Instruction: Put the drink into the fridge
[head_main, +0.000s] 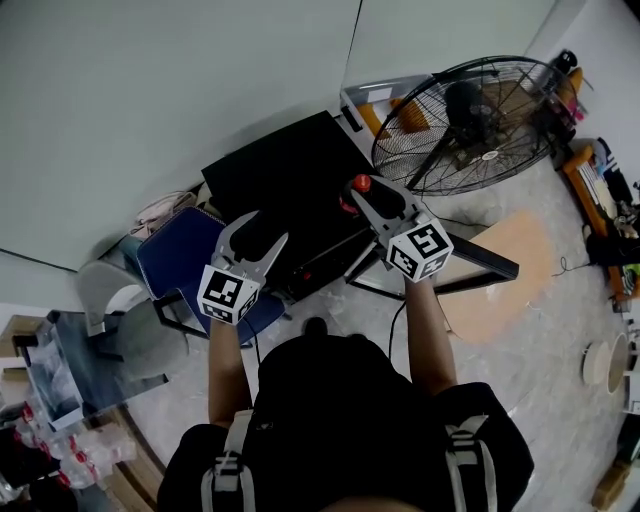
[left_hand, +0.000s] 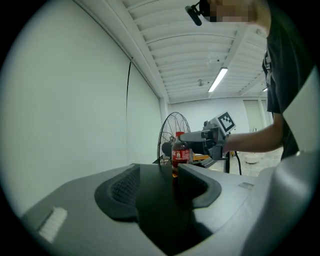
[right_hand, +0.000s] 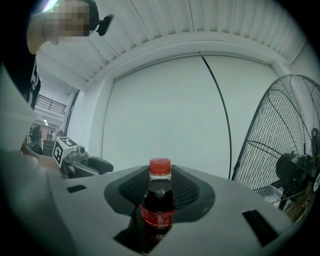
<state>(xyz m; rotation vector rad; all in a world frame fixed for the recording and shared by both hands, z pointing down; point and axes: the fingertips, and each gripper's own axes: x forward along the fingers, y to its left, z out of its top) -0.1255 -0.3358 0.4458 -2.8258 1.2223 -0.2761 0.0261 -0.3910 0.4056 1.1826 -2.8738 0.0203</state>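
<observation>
Right gripper (right_hand: 160, 176): the jaws are closed part way on the bottle (right_hand: 158, 200), one pad against each side of its body. The bottle stands upright between the pads, and its neck and cap rise above them.

Bottle: small and clear, filled with a dark brown drink. It has a red screw cap and a red label band round the middle. The label print is too small to read.

Left gripper (left_hand: 159, 170): the jaws stand wide apart with nothing between them. In the left gripper view the bottle shows far beyond the gap, in the grasp of the other gripper.

Position: in the head view both grippers are held out in front of the person. The right gripper and bottle are over the near edge of a black cabinet (head_main: 285, 165). The left gripper is beside them, over a blue chair (head_main: 180, 255). A large fan (head_main: 470, 120) stands to the right of the cabinet, against the pale wall (head_main: 150, 90).

Limits of view:
- The bottle's base is covered by the gripper body in the right gripper view and by a jaw in the left gripper view, so it cannot be told whether it rests on the cabinet.
- In the head view only the cap and a strip of label show past the gripper.
- Whether the black cabinet is the fridge cannot be told.
- The fan is cut off at the frame edge in the right gripper view.
</observation>
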